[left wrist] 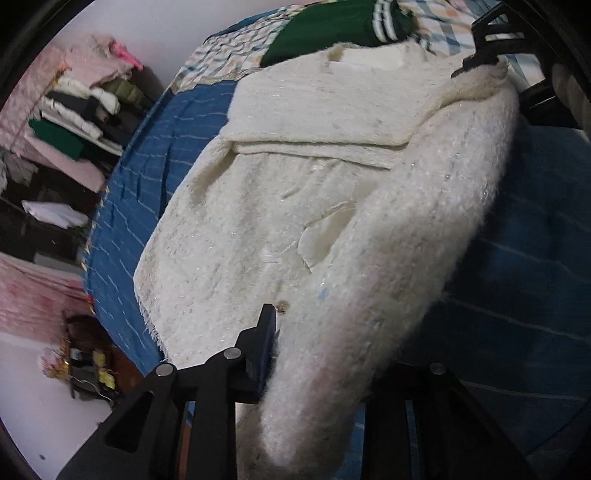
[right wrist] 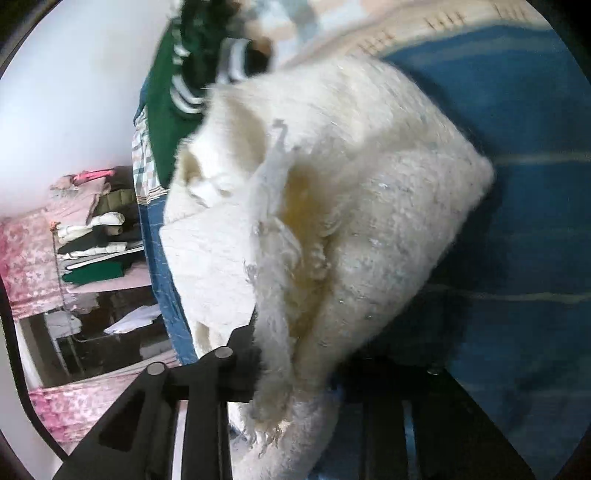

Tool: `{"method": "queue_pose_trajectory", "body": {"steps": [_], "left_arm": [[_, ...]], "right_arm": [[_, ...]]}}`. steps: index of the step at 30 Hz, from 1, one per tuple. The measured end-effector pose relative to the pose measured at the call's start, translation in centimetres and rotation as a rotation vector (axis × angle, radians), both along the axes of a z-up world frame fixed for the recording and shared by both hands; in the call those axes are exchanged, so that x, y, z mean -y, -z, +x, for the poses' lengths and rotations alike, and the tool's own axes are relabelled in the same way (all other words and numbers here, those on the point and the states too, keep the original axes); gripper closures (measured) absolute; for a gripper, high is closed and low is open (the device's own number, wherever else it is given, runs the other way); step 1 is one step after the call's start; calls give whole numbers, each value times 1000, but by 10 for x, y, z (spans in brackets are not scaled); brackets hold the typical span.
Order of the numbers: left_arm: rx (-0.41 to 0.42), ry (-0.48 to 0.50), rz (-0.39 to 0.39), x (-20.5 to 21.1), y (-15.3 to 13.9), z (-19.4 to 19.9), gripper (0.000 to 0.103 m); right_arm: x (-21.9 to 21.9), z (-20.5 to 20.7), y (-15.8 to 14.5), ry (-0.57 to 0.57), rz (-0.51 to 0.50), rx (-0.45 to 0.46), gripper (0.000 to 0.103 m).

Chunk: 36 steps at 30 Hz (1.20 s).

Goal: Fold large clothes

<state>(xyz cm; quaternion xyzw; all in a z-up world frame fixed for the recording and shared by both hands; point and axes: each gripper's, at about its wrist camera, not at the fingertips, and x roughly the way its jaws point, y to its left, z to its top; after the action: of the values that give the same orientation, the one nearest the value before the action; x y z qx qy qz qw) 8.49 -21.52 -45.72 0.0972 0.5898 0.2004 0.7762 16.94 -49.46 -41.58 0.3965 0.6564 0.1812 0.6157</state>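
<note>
A fuzzy cream-white cardigan [left wrist: 280,206] lies spread on a blue striped bedsheet [left wrist: 155,184]. My left gripper [left wrist: 325,354] is shut on the cardigan's right edge near its hem, the fabric bunched between the fingers and lifted. The right gripper [left wrist: 491,55] shows at the top right of the left wrist view, pinching the same edge near the collar. In the right wrist view the right gripper [right wrist: 295,369] is shut on the cardigan [right wrist: 351,221], lifted and folded over. Its right finger is hidden by fabric.
A green garment with white stripes [left wrist: 332,26] lies on a checked blanket [left wrist: 236,51] beyond the cardigan. Shelves with stacked folded clothes [left wrist: 77,114] stand past the bed's left edge. Pink patterned fabric [right wrist: 29,254] hangs by the shelves.
</note>
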Motion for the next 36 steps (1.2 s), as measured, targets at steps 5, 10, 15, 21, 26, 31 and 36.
{"method": "queue_pose_trajectory", "body": {"steps": [5,10,15,21,26,31,36], "left_arm": [[42,-60,-90,-53,-38,-3,78],[68,-165,-187,-124,-62,-5,78],[67,-288,-264,-192,-50,-7,75],[73,-442,-371,-276,-2,-11,69],[50,-582,-473,-332,48,-22,42],[62,-665,-470,-366,52,-38,15],[32,-632,-419,-353,58,-37,14]], "right_arm": [[-49,7,-93,-72,-93,95,75],[-141,28,-165,-190,-212,155,76],[-248,42,-185,-310,-330,147,76],[-364,60,-124,-443,-467,76,75],[-416,73,-66,-510,-524,6,55],[-417,79,-71,-534,-334,27,39],[-311,81,-120,-402,-219,177,37]]}}
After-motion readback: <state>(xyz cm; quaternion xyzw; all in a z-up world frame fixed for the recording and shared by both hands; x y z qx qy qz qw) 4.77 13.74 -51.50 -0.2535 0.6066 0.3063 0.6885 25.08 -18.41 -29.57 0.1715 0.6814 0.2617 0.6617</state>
